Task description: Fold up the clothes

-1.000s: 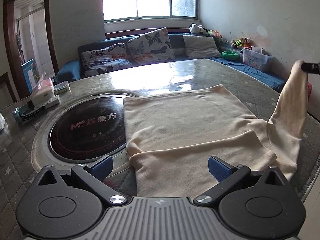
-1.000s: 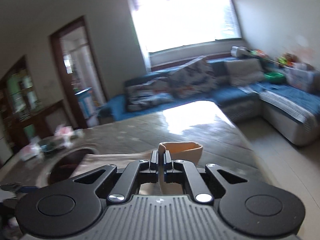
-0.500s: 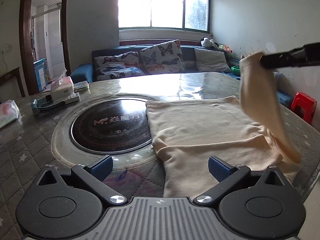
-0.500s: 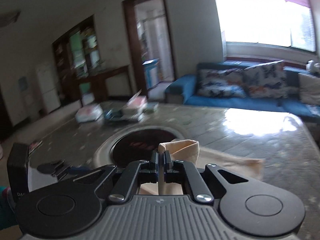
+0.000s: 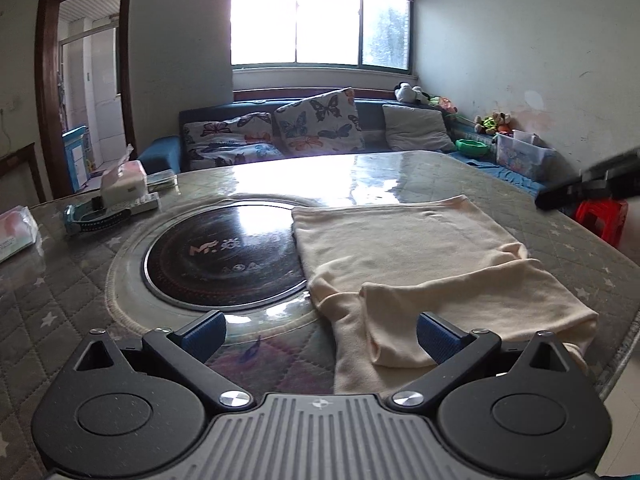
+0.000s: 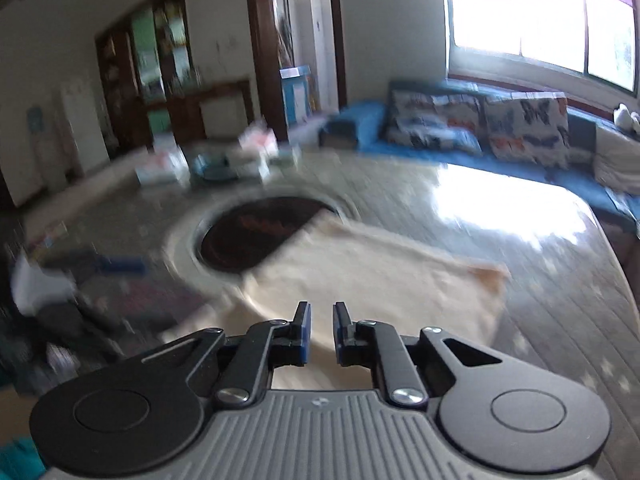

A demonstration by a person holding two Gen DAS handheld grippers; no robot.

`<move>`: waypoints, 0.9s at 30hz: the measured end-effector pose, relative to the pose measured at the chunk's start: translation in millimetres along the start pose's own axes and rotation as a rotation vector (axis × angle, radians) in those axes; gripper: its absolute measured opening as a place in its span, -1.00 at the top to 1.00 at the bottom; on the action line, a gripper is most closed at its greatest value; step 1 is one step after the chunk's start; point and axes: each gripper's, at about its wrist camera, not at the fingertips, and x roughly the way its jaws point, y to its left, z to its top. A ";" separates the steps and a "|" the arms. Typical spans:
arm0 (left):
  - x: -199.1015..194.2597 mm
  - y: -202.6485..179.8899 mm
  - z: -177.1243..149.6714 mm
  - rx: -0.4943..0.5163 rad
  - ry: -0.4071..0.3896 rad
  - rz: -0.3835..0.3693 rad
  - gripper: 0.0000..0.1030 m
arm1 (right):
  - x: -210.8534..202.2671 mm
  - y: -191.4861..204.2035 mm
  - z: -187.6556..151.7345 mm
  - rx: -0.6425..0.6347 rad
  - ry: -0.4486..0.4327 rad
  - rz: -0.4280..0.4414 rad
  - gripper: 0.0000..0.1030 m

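- Cream garment [image 5: 404,248] flat on tabletop [image 5: 80,280], right of centre, reaching toward near right edge; near end runs under left gripper's body.
- Sleeve [image 5: 472,304] folded across lower part, lying on top of garment, cuff end pointing left.
- Garment's left edge overlaps rim of round black cooktop [image 5: 224,256] set in tabletop's centre.
- Right gripper [image 6: 320,330] above garment's near part, jaws just opened to a narrow gap, nothing between pads, no cloth touching them.
- In left wrist view, right gripper [image 5: 592,188] seen as a dark blurred bar over right edge, clear of cloth.
- Left gripper [image 5: 320,332] low over near edge, jaws wide; blue pads [image 5: 204,334] apart, right pad over sleeve's cuff, left pad over bare tabletop; contact with cloth unclear.
- Tissue box [image 5: 122,184] and a small teal gadget [image 5: 94,216] near far left edge; soft plastic pack [image 5: 16,232] at left edge.
- Beyond far edge: blue sofa [image 5: 160,156] with butterfly cushions [image 5: 316,120] under window [image 5: 320,16].
- Red stool [image 5: 600,216] on floor past right edge.
- Right wrist view motion-blurred, fine detail unreadable.
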 end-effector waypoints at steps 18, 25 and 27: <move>56.6 -47.7 18.7 0.074 0.045 -0.197 0.43 | 56.4 -48.3 -44.9 0.005 0.103 -0.080 0.75; 63.5 -25.6 8.0 0.006 0.097 -0.188 0.45 | 46.8 -54.2 -46.0 0.006 0.089 -0.081 0.73; 57.9 -23.1 8.0 0.019 0.082 -0.182 0.43 | 39.5 -48.4 -46.2 -0.015 0.088 -0.068 0.69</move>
